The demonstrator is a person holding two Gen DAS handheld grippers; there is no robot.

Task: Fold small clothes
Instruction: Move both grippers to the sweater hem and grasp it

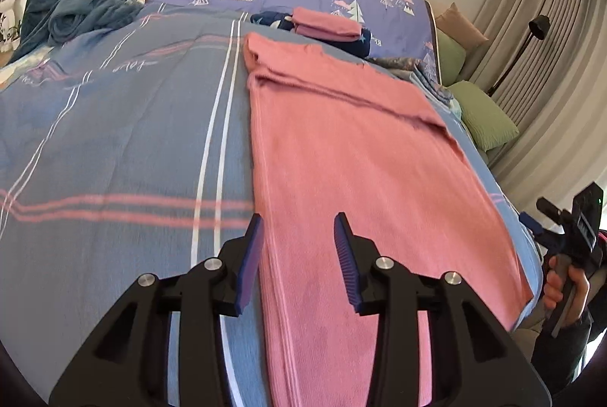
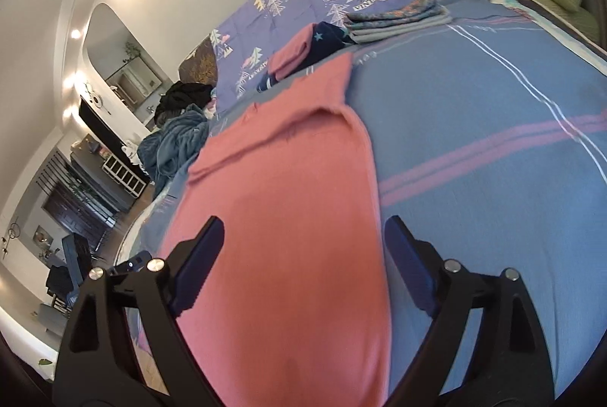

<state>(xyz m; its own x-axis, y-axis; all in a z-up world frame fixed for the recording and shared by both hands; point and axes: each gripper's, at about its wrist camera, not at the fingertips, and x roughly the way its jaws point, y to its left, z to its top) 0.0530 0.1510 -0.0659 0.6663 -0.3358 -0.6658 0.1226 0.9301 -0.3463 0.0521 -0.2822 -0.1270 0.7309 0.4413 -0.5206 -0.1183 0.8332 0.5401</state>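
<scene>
Two grippers hang spread and empty at the near end of the pink garment (image 1: 341, 156): the left gripper (image 1: 297, 255) straddles its left edge, the right gripper (image 2: 303, 266) its right edge. The garment's long axis runs straight away from both across the striped bedspread (image 1: 114, 141), so neither is clearly nearer.

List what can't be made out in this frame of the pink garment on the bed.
- Pink garment: near hem cut off by the bottom edge and left gripper, left wrist view.
- Same in the right wrist view, behind the right gripper.
- Folded pile: too small to count.
</scene>
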